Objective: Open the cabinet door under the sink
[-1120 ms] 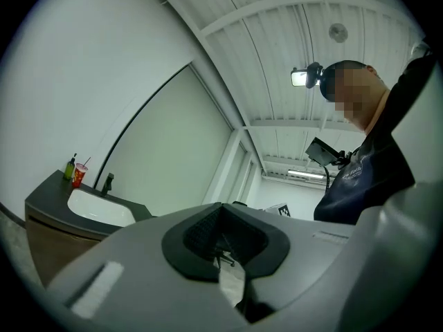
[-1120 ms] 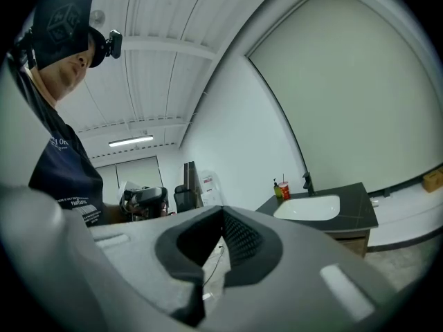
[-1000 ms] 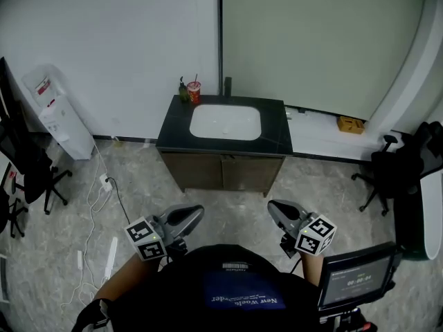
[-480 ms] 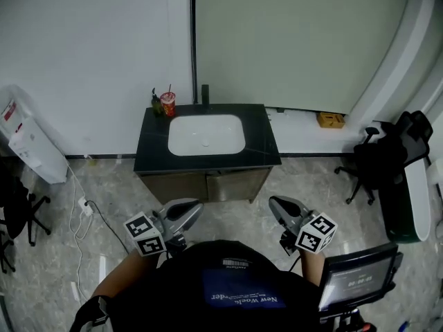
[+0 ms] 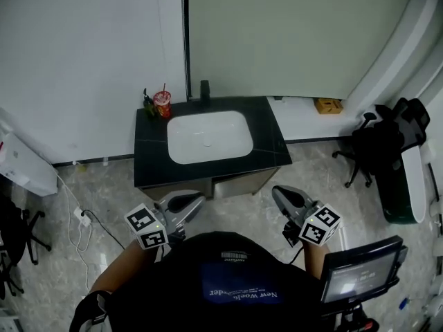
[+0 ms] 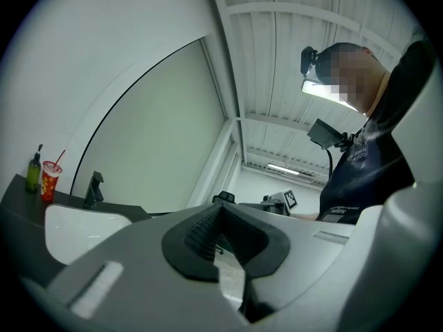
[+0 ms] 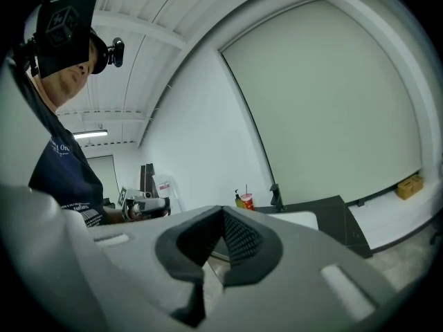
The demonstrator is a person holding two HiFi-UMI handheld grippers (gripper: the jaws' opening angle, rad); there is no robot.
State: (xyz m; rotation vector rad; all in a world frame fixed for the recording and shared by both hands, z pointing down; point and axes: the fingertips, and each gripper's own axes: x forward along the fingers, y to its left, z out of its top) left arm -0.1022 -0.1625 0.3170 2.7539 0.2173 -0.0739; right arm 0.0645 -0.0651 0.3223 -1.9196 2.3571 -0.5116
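Head view shows the cabinet door (image 5: 243,183) as a thin brown strip under the near edge of the black counter (image 5: 149,164), just above the centre of the frame and below the white sink (image 5: 208,137). My left gripper (image 5: 194,199) and right gripper (image 5: 279,194) hover short of it, both clenched on nothing. As I judge the risks, jaws pressed together can't hook an edge or pull. From this steep angle I see no handle, so I could knock the counter overhang or scrape the panel. The door faces the bottom of the frame, towards me. Its long axis likely runs upright, though most of it is hidden.
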